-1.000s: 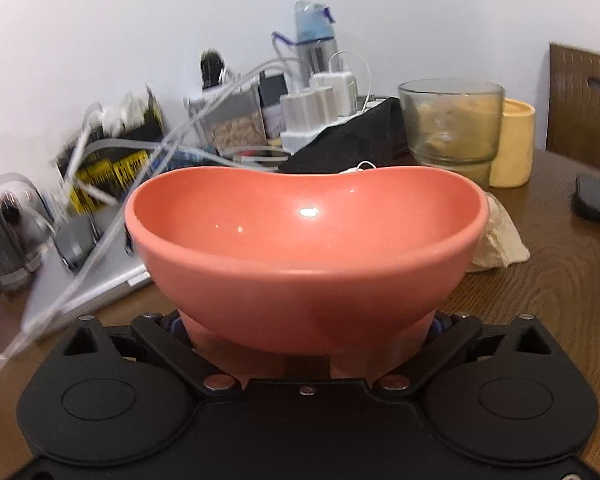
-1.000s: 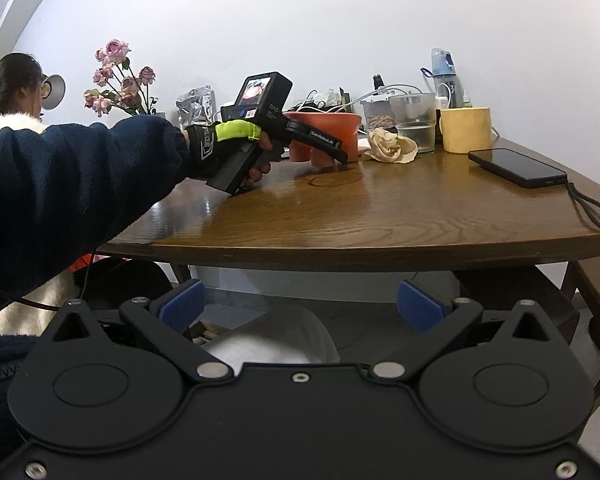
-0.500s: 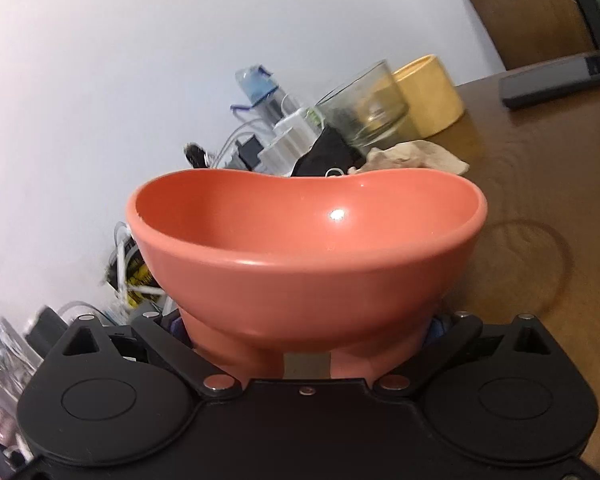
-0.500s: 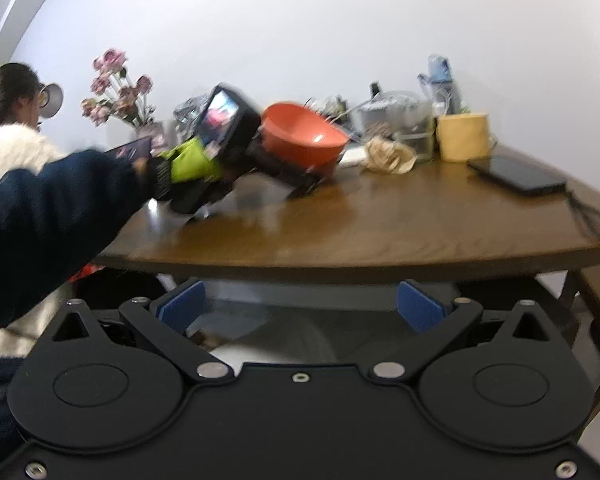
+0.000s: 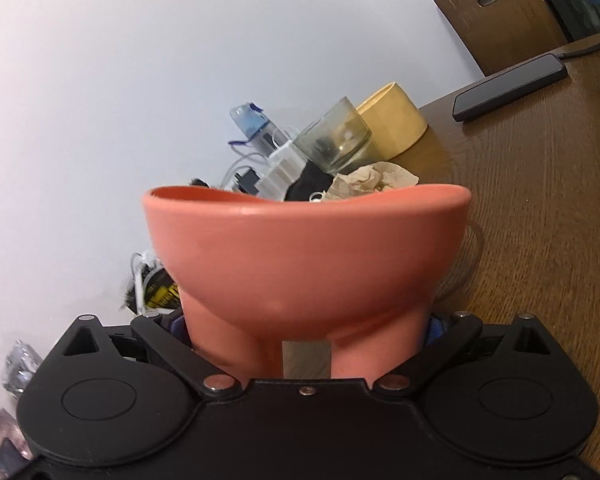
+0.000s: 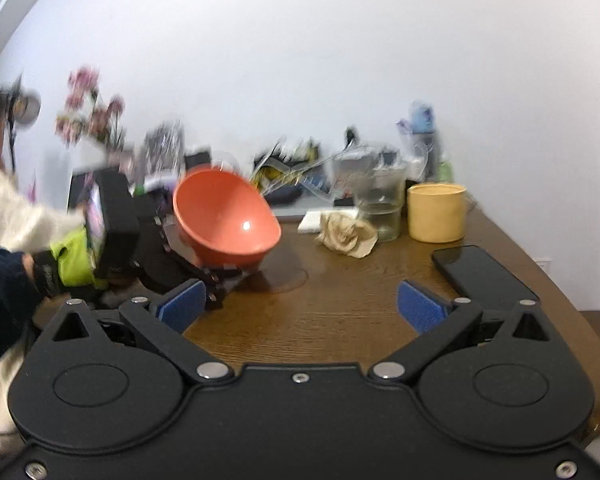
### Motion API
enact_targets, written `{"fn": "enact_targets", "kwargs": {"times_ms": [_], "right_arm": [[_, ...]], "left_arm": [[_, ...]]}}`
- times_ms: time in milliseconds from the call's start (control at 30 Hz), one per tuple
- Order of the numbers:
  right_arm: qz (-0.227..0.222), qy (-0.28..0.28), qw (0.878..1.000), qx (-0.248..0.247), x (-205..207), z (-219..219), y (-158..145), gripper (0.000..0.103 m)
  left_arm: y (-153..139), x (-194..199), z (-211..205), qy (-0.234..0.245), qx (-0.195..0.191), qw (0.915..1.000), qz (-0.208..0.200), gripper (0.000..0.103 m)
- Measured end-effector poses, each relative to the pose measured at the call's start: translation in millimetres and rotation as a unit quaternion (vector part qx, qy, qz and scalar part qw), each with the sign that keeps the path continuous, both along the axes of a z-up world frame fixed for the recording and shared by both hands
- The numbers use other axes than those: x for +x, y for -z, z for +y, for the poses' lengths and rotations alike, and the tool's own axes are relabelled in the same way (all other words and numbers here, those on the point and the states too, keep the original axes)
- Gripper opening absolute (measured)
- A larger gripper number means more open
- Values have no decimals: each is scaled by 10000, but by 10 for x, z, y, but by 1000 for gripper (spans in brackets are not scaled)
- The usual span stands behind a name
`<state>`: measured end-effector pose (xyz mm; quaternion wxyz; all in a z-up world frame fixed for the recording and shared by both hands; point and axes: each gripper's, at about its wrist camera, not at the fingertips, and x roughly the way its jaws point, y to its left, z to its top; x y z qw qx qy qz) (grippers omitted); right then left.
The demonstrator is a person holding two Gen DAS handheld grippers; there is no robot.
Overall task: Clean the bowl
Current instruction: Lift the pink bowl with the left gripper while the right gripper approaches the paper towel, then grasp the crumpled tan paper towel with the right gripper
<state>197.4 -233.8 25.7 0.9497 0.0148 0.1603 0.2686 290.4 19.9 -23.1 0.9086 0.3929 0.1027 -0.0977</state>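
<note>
Bowl [image 5: 306,264] sits clamped by its foot in the left gripper [image 5: 306,332], filling the centre of the left view, off the table [image 5: 540,220] and tipped. In the right view it lies left of centre, its mouth turned toward the right gripper [image 6: 300,306], whose blue pads [image 6: 182,304] stand wide apart with nothing between them. A second ago the bowl rested upright on the table; half a second ago it was rising; now it is tilted further, so its inside faces the free gripper. That suggests the holding step is done and wiping is next. A crumpled paper [image 6: 348,234] lies right of centre, beside a glass [image 6: 382,208] and yellow cup [image 6: 436,212]; it looks like the likely wiper. The right gripper, earlier below the table edge, now hovers over the tabletop. A phone [image 6: 484,276] lies at the right.
</note>
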Motion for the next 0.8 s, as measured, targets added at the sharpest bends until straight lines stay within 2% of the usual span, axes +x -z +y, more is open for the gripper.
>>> {"fn": "enact_targets", "kwargs": {"times_ms": [100, 133, 233, 267, 300, 400, 433, 467, 600, 633, 733, 800], "right_arm": [[9, 301, 9991, -295, 453, 90, -62, 103], [67, 482, 9983, -319, 670, 120, -69, 103], [368, 554, 9974, -267, 1143, 186, -52, 103], [382, 554, 9974, -262, 1156, 195, -42, 103], [545, 530, 9969, -178, 1370, 251, 0, 103], [807, 682, 9943, -126, 1679, 369, 38, 102], [814, 688, 9942, -130, 1655, 367, 77, 102], [827, 865, 9927, -174, 1807, 441, 93, 102], [817, 950, 9912, -430, 2086, 631, 115, 100], [855, 994, 9903, -468, 2150, 682, 164, 98], [959, 943, 9897, -496, 2279, 751, 192, 82], [1018, 979, 9877, -668, 2411, 854, 245, 61]], "left_arm": [[-9, 19, 0, -28, -43, 10000, 76, 98], [-21, 50, 14, -23, -108, 9998, 193, 98], [-45, 138, 59, 36, -275, 9983, 505, 99], [-45, 151, 66, 52, -298, 9980, 548, 99], [-43, 162, 62, 60, -302, 9980, 553, 99], [-37, 197, 36, 32, -315, 9979, 565, 99], [-35, 215, 22, 19, -318, 9979, 567, 99], [-34, 222, 15, 13, -318, 9979, 564, 99], [-29, 211, 15, -5, -319, 9979, 558, 99], [-29, 205, 17, -10, -320, 9979, 558, 99], [-30, 191, 24, -18, -305, 9980, 560, 99], [-29, 184, 25, -25, -305, 9980, 559, 99]]}}
